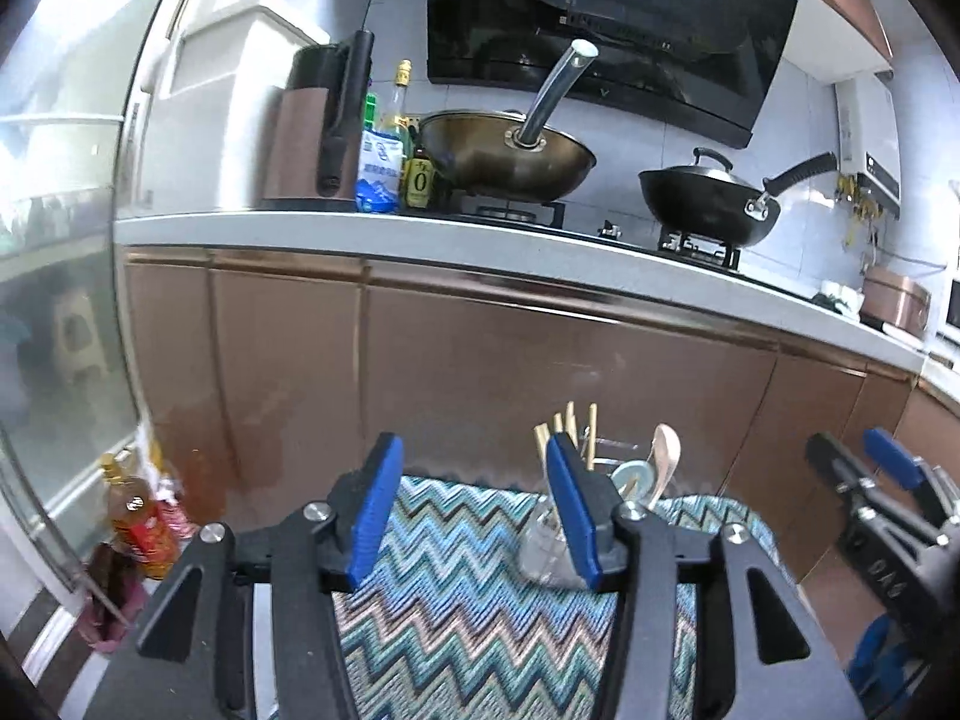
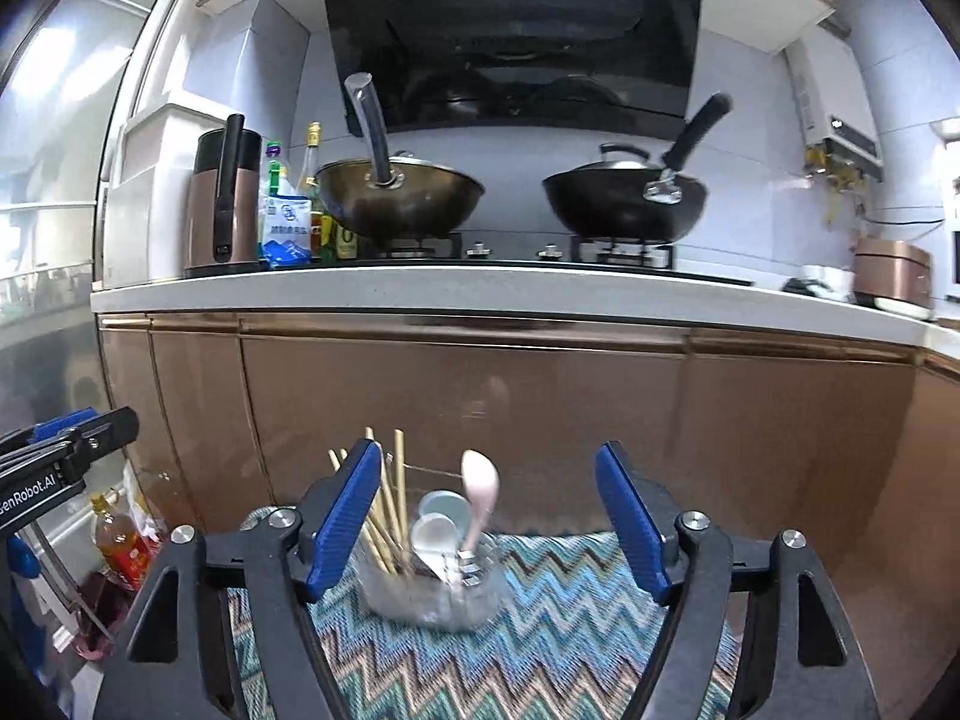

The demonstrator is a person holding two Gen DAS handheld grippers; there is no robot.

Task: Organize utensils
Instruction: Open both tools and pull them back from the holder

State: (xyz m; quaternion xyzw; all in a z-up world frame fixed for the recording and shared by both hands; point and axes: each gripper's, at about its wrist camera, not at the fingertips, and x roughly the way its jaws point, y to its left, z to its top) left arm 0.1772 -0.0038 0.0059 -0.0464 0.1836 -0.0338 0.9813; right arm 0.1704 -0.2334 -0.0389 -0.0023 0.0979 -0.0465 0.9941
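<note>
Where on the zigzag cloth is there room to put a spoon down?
The cloth is bare to the right of the clear holder and in front of it, toward the grippers. The holder itself is crowded with chopsticks and spoons.

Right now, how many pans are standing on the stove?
2. The bronze wok sits on the left burner, handle pointing up. The black lidded wok sits on the right burner. No others show, though the stove's back edge is partly hidden.
</note>
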